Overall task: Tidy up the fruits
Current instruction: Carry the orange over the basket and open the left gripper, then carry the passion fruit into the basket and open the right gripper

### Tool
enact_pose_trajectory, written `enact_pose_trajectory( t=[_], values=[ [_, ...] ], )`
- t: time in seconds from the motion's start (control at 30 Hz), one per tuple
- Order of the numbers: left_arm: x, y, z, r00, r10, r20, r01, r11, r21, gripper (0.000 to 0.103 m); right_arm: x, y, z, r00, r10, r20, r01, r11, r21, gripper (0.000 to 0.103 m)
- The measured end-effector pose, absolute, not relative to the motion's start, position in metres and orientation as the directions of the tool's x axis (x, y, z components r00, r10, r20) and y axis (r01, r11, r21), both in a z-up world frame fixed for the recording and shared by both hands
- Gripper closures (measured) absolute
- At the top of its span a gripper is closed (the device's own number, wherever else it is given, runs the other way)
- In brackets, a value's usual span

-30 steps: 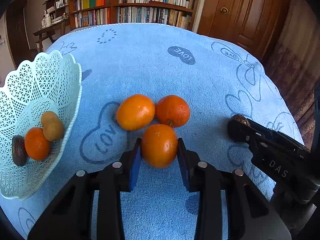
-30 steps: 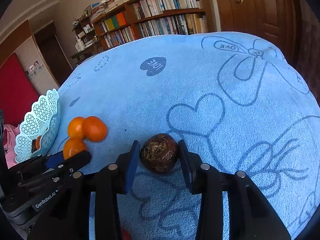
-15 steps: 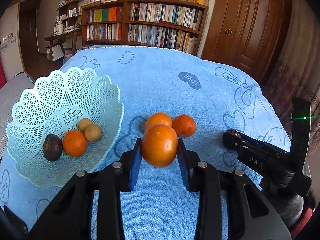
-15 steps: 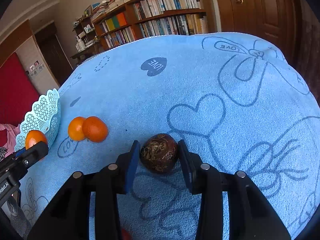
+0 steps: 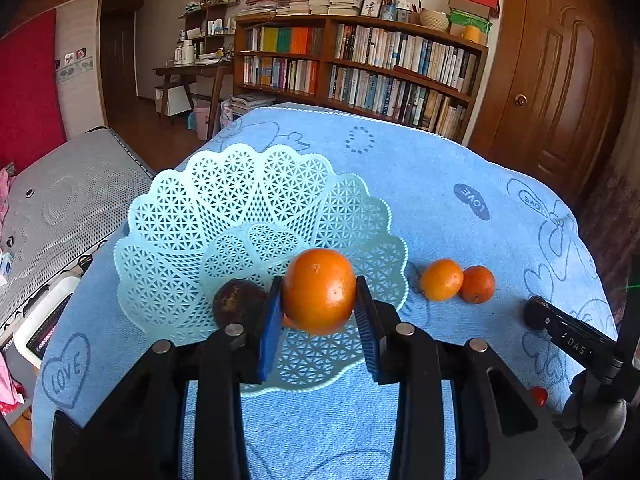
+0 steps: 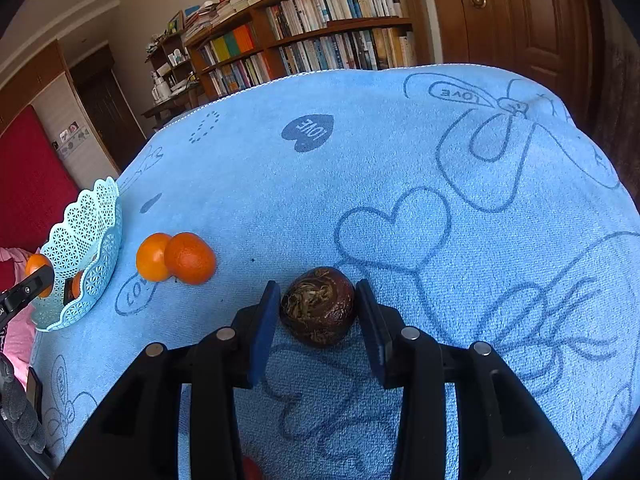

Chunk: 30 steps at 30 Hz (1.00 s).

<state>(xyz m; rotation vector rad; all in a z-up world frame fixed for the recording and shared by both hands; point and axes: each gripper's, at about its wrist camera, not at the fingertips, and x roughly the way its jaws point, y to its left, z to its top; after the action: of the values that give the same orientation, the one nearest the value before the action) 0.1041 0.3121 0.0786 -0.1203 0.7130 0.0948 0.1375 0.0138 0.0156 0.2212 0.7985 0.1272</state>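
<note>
The left gripper has its jaws clenched on an orange, held above the near side of a pale blue lattice basket in which a dark brown fruit lies. The right gripper has its blue-padded jaws set at either side of a dark, wrinkled passion fruit that sits on the blue towel covering the bench; whether the pads press the fruit cannot be told. Two more oranges lie touching each other on the towel, just beside the basket. A bookshelf and wooden door stand behind.
</note>
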Motion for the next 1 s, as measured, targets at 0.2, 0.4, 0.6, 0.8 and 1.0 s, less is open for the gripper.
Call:
enact_pose_trajectory(
  t=[0.2,0.4,0.6,0.8,1.0],
  values=[
    [0.102,0.347,0.072,0.737,0.102,-0.668,-0.220,0.971,-0.094,0.068,0.137,0.014,0.016,0.692,0.196,-0.695,-0.029,0.969,0.244,0.063],
    [0.097,0.373,0.071,0.744,0.174,-0.645,-0.326,0.937,-0.123,0.032,0.138,0.014,0.016,0.692,0.196,-0.695,-0.030,0.969,0.244,0.063],
    [0.092,0.377,0.078,0.767,0.186,-0.614,-0.336,0.932,-0.137,0.029,0.138,0.014,0.015,0.693,0.198,-0.693,-0.030,0.969,0.246,0.063],
    [0.086,0.375,0.081,0.777,0.230,-0.586,-0.363,0.924,-0.118,0.019,0.138,0.010,0.014,0.688,0.214,-0.693,-0.033,0.964,0.266,0.063],
    [0.086,0.379,0.078,0.760,0.286,-0.584,-0.414,0.905,-0.095,0.019,0.138,0.011,0.021,0.685,0.227,-0.693,-0.034,0.959,0.281,0.063]
  ],
)
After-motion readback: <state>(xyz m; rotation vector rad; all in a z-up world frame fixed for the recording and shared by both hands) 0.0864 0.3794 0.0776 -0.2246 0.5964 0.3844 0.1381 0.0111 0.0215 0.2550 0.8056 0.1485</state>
